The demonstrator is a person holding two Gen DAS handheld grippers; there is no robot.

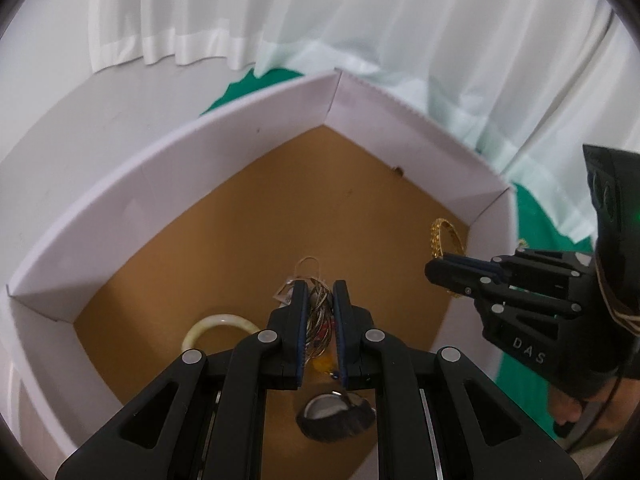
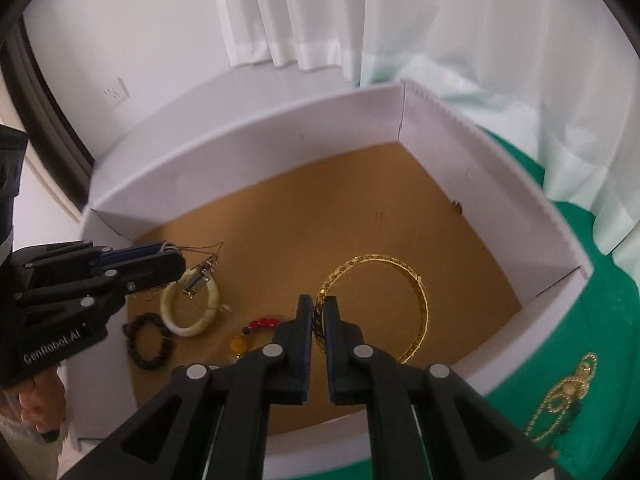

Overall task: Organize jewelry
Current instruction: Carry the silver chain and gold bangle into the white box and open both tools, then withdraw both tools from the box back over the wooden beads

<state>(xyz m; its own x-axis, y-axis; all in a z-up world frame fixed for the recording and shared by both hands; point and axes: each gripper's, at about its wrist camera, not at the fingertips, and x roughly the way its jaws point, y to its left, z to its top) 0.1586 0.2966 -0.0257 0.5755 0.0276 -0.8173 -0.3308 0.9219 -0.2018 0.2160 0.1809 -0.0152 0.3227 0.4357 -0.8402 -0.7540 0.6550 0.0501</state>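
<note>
A white box (image 1: 160,160) with a brown floor holds the jewelry; it also shows in the right wrist view (image 2: 500,208). My left gripper (image 1: 320,292) is shut on a bundle of thin silver chains (image 1: 318,320) above the box floor; it also shows in the right wrist view (image 2: 176,264). My right gripper (image 2: 319,308) is shut on the rim of a gold bangle (image 2: 416,288) over the box's right side; that gripper also shows in the left wrist view (image 1: 444,270). A cream bangle (image 2: 188,320), a black bead bracelet (image 2: 148,344), and red and amber beads (image 2: 256,330) lie on the floor.
A gold necklace (image 2: 568,396) lies on the green cloth (image 2: 600,320) outside the box at the right. White curtains (image 2: 360,8) hang behind. A dark tasselled piece (image 1: 336,416) lies on the box floor below my left gripper.
</note>
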